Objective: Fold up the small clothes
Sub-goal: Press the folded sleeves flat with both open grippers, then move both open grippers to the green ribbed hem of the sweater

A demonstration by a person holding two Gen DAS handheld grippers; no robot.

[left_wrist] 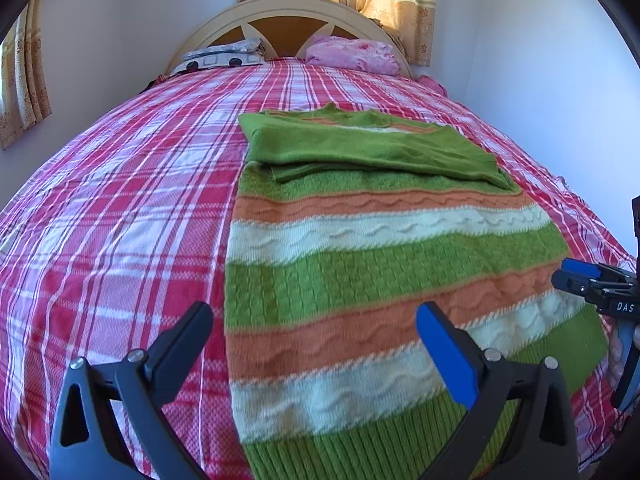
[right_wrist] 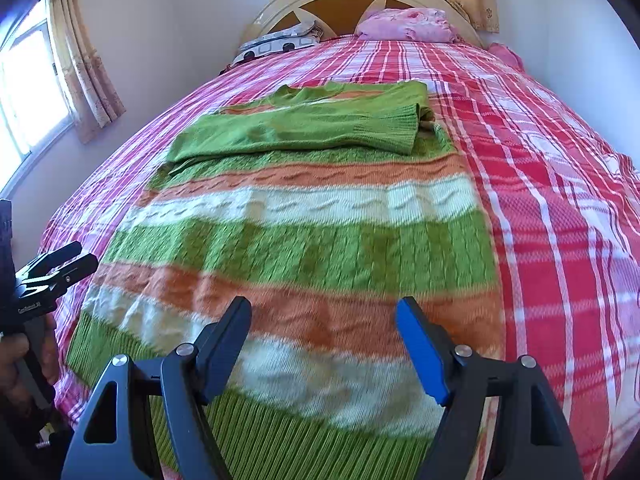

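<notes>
A knitted sweater (left_wrist: 360, 272) striped green, orange and white lies flat on the bed, its ribbed green hem (left_wrist: 352, 452) nearest me. Both plain green sleeves (left_wrist: 360, 152) are folded across its chest. My left gripper (left_wrist: 316, 316) is open above the sweater's left edge near the hem, one finger over the sheet and the blue-padded one over the knit. In the right wrist view my right gripper (right_wrist: 324, 308) is open above the sweater (right_wrist: 304, 240), just above the hem (right_wrist: 280, 432), holding nothing. Each gripper shows side-on in the other's view: right gripper (left_wrist: 576, 276), left gripper (right_wrist: 80, 260).
The bed wears a red, pink and white plaid sheet (left_wrist: 120, 220). At the cream headboard (left_wrist: 288, 12) lie a patterned pillow (left_wrist: 224, 56) and a pink bundle (left_wrist: 352, 54). A white wall (left_wrist: 540, 80) runs close along the right; a curtained window (right_wrist: 24, 92) is at left. A hand (right_wrist: 16, 360) grips the left tool.
</notes>
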